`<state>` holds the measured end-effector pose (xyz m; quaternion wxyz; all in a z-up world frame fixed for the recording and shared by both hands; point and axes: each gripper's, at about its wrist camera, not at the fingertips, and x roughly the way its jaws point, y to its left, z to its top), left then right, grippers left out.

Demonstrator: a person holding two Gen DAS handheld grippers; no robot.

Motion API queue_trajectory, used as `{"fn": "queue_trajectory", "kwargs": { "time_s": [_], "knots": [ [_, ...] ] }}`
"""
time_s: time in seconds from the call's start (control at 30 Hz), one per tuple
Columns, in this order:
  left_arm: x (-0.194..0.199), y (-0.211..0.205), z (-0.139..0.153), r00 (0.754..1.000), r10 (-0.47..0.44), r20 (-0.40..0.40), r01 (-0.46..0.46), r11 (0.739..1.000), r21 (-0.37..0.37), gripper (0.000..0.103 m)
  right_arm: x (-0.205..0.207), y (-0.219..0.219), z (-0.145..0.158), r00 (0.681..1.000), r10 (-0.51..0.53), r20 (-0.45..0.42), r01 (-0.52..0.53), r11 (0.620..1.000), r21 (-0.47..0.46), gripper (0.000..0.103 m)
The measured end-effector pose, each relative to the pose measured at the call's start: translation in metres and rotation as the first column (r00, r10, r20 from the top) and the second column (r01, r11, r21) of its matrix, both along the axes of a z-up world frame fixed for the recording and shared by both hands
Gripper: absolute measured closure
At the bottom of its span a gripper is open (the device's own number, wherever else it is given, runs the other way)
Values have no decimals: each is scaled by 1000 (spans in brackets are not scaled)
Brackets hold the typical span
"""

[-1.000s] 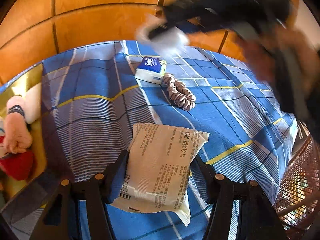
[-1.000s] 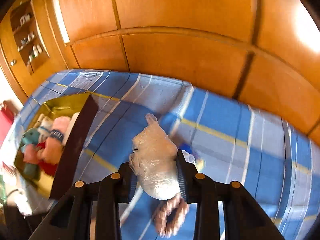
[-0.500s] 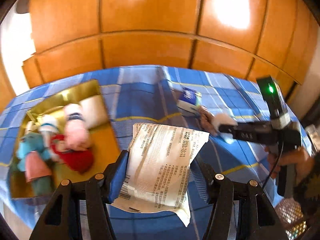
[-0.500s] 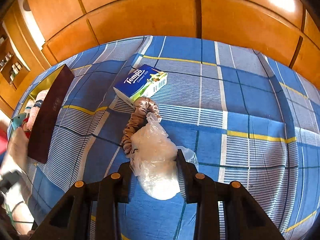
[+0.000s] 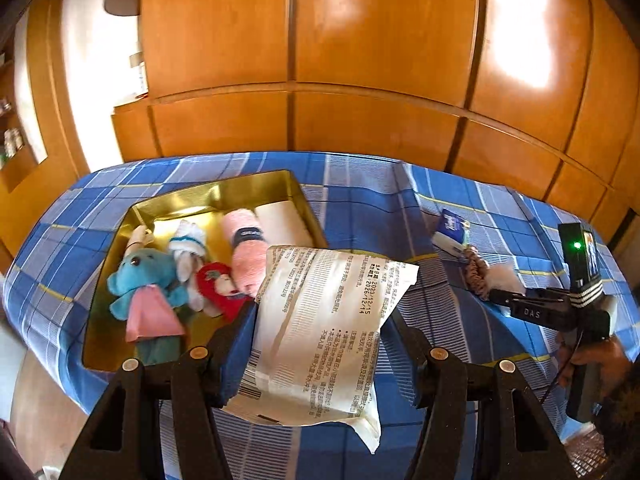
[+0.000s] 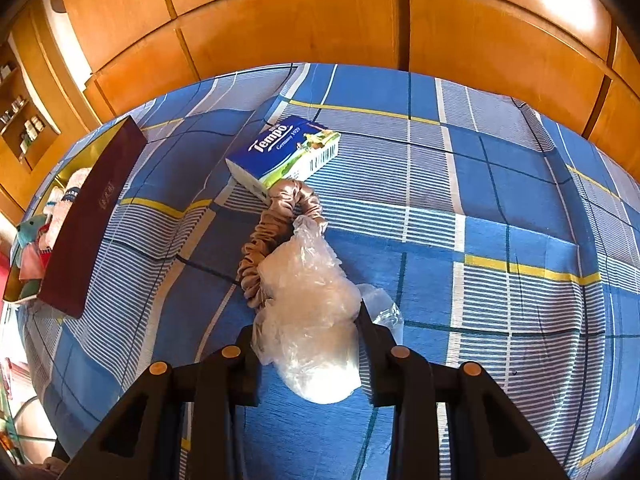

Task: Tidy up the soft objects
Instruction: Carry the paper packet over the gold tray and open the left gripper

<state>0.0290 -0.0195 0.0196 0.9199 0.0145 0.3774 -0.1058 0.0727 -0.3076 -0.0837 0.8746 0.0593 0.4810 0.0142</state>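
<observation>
My left gripper (image 5: 320, 316) is shut on a white printed soft packet (image 5: 332, 332), held in the air in front of the gold tray (image 5: 256, 186). The tray holds a blue plush (image 5: 140, 280), a red plush (image 5: 218, 284) and a pink rolled towel (image 5: 244, 252). My right gripper (image 6: 308, 324) is shut on a clear plastic bag of white stuff (image 6: 308, 304), low over the blue plaid cloth. Just past the bag lies a brown scrunchie (image 6: 272, 232), with a Tempo tissue pack (image 6: 284, 152) touching the scrunchie's far end. The tray's dark outer wall (image 6: 92, 216) is at the left.
Wooden cabinet panels (image 5: 360, 80) stand close behind the table. A person's hand (image 5: 592, 360) grips the right tool at the table's right edge, and a wicker basket (image 5: 584, 454) sits below that edge. Open shelves (image 6: 24, 120) are at the far left.
My left gripper rose and swung left with the packet, bringing the tray into full view. My right gripper came down with the bag to the scrunchie, then held still.
</observation>
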Motion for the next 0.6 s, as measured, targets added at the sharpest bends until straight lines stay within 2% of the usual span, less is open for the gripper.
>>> {"fn": "queue_trajectory", "kwargs": {
  "time_s": [0.37,0.47,0.6],
  "knots": [
    [0,28,-8,997,74,-25,-74,997,-5,42,0,3,-2,1000,-2,0,2,1000,-28,69],
    [5,41,-16,993,90,-79,-94,994,-54,42,1,4,-2,1000,-1,-1,1,999,-39,69],
    [15,68,-24,977,143,-161,-166,976,-138,42,1,4,-2,1000,0,-3,0,999,-46,69]
  ]
}}
